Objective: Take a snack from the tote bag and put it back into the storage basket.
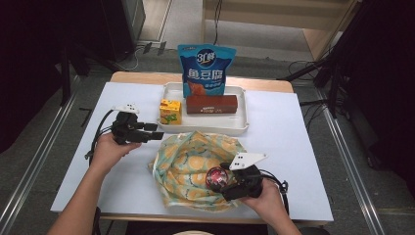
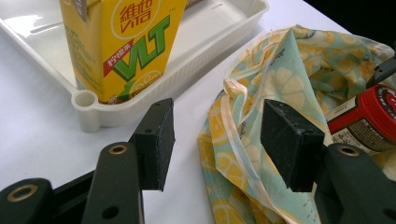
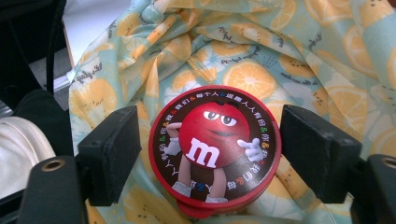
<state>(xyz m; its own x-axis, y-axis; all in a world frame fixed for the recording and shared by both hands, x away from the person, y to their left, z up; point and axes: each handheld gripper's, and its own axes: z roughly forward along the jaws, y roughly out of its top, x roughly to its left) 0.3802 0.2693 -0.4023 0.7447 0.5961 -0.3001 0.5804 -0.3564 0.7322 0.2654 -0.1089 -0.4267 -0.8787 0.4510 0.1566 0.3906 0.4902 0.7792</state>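
Left gripper (image 1: 155, 135) hovers beside the white tray (image 1: 205, 128), jaws open on nothing. The M&M's candy tub (image 3: 215, 149) lies on the lemon-print cloth bag (image 1: 191, 166), between the right gripper's (image 1: 221, 182) parted jaws, pads clear.

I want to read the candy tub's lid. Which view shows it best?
The right gripper view: the tub faces the camera, lid print sharp, between open jaws. The left gripper view shows its side; the high view shows it small.

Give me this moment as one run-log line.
right gripper: open, pads flanking red candy tub, on lemon-print cloth bag | left gripper: open, empty, near white tray
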